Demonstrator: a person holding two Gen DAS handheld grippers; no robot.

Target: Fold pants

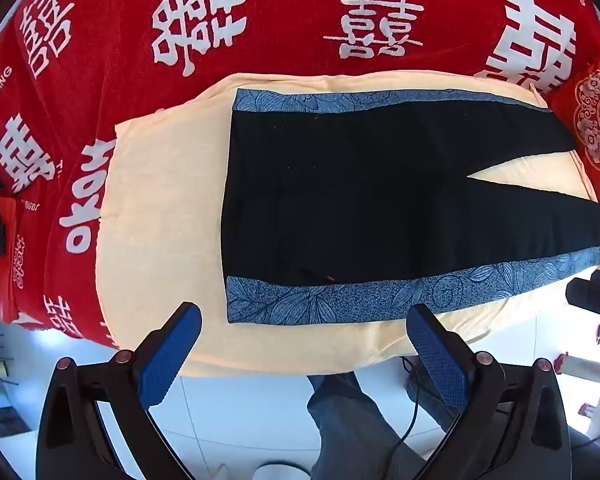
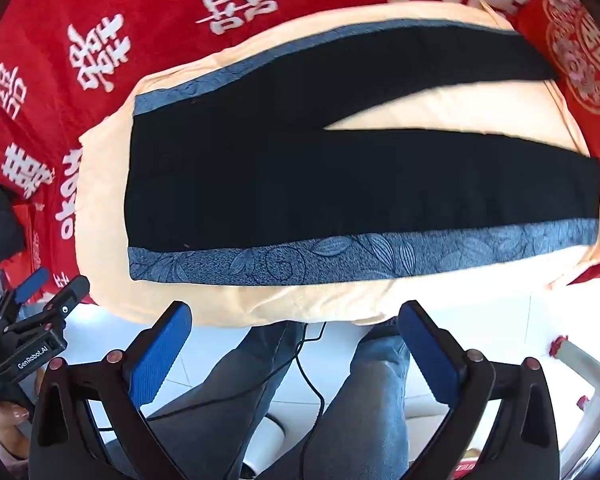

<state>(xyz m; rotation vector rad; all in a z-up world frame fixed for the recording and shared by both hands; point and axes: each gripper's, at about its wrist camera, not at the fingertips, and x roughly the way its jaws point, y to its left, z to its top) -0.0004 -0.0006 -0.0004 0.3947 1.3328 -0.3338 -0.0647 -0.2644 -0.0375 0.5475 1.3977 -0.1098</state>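
Black pants [image 1: 360,200] with blue leaf-patterned side stripes lie flat and unfolded on a cream cloth [image 1: 160,208], waistband to the left and the two legs spread to the right. They also show in the right wrist view [image 2: 300,184]. My left gripper [image 1: 304,320] is open and empty, just short of the near stripe by the waist. My right gripper [image 2: 296,316] is open and empty, hovering off the cloth's near edge below the near leg. The left gripper [image 2: 48,292] also shows at the left of the right wrist view.
A red blanket [image 1: 140,20] with white characters covers the bed under the cream cloth [image 2: 108,288]. A red patterned cushion [image 2: 580,52] lies at the far right. The person's jeans-clad legs [image 2: 364,392], a black cable and white floor are below the bed edge.
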